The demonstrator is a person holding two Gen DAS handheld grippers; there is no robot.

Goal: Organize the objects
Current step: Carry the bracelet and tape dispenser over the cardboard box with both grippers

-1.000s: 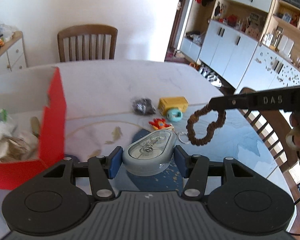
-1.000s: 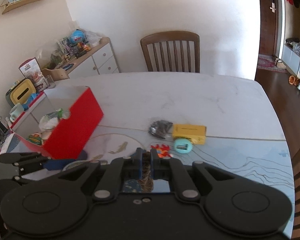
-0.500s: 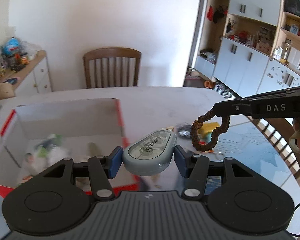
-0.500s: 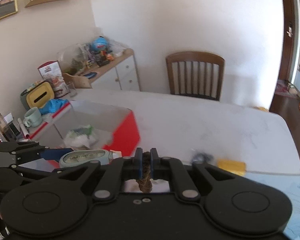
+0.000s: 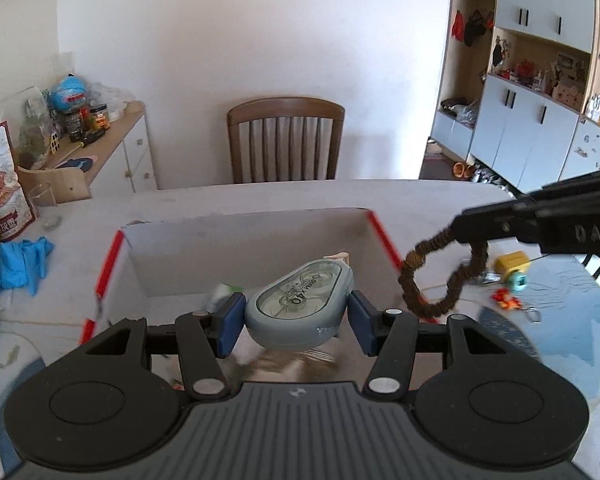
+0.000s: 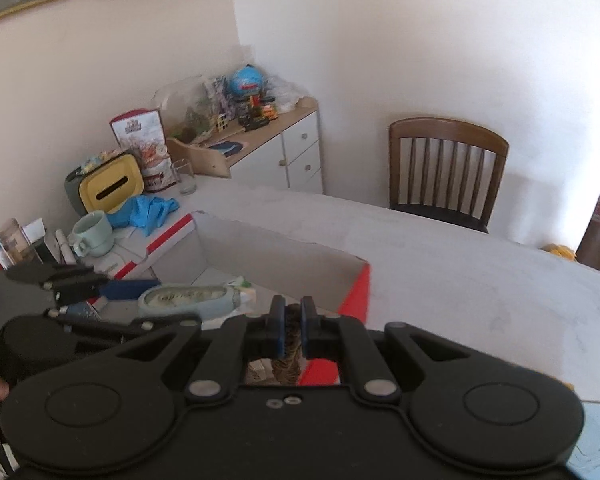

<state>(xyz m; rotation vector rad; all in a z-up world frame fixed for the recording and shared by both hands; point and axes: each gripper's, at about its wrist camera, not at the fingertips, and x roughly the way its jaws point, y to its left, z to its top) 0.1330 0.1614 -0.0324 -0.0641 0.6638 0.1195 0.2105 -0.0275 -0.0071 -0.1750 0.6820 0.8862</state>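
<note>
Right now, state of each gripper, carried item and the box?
left gripper: shut on the grey case, above the box
grey case: held, off the table
right gripper: shut on the bead bracelet
bead bracelet: held, hanging as a loop
red box: open-topped, items already inside

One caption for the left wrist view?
Left tool holding grey case over red box.

Item one: grey oval tape dispenser [image 5: 300, 309], clear top, clamped flat in my left gripper [image 5: 296, 322] above the red-edged cardboard box [image 5: 244, 240]. Item two: brown beaded bracelet [image 5: 440, 280], a loop dangling from my right gripper [image 6: 292, 330], beside the box's right wall.
</note>
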